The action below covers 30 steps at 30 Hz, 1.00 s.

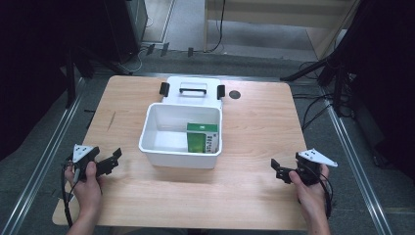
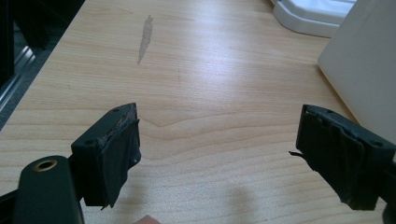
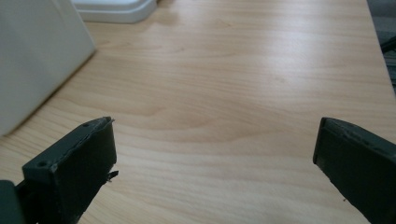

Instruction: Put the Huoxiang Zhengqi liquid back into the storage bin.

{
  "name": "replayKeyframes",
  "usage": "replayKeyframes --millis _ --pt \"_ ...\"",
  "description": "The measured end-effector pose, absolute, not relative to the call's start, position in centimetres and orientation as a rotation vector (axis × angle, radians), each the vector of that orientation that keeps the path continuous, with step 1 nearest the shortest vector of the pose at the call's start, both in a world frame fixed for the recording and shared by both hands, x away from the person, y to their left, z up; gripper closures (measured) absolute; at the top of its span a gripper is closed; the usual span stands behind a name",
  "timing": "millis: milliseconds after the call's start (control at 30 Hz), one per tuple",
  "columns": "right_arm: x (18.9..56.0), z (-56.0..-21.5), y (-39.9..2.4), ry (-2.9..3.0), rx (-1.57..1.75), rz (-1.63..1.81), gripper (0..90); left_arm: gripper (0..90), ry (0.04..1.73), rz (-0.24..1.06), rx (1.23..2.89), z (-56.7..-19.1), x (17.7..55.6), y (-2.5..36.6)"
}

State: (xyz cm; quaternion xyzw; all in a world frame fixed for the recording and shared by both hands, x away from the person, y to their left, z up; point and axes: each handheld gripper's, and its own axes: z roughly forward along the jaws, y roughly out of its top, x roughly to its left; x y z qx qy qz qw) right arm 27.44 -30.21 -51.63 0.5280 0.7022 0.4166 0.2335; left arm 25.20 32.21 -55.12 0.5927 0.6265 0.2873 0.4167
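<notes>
Pale wood table (image 1: pixel 254 122) with rounded corners and one grey scuff (image 2: pixel 145 38) near its left edge; grey carpet, cables and dark stands around. One white bin (image 1: pixel 147 132) at centre, open, holding one green box (image 1: pixel 201 138) upright at its right wall; one white lid (image 1: pixel 193 89) with handle just behind. Two grippers: left gripper (image 1: pixel 113 158) low at the near-left, right gripper (image 1: pixel 277 171) at the near-right, well apart from the bin, both spread wide, gripping nothing
</notes>
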Motion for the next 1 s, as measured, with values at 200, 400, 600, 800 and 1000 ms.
replayKeyframes --millis 200,400,600,800,1000 --pt "26.3 -53.0 -32.1 1.887 1.482 1.143 0.0 14.7 1.571 0.723 1.491 -55.1 25.2 32.2" --pt "25.2 -53.4 -33.7 1.850 1.509 1.141 0.0 14.8 1.574 0.724 1.489 -55.1 25.2 32.2" --pt "24.1 -53.8 -34.8 1.830 1.522 1.127 0.0 14.7 1.576 0.721 1.489 -55.1 25.2 32.2" --pt "23.0 -54.4 -35.4 1.792 1.561 1.129 0.0 14.8 1.575 0.723 1.492 -55.1 25.3 32.2" --pt "22.8 -54.5 -35.7 1.711 1.558 1.162 0.0 14.8 1.581 0.723 1.493 -55.1 25.4 32.2"
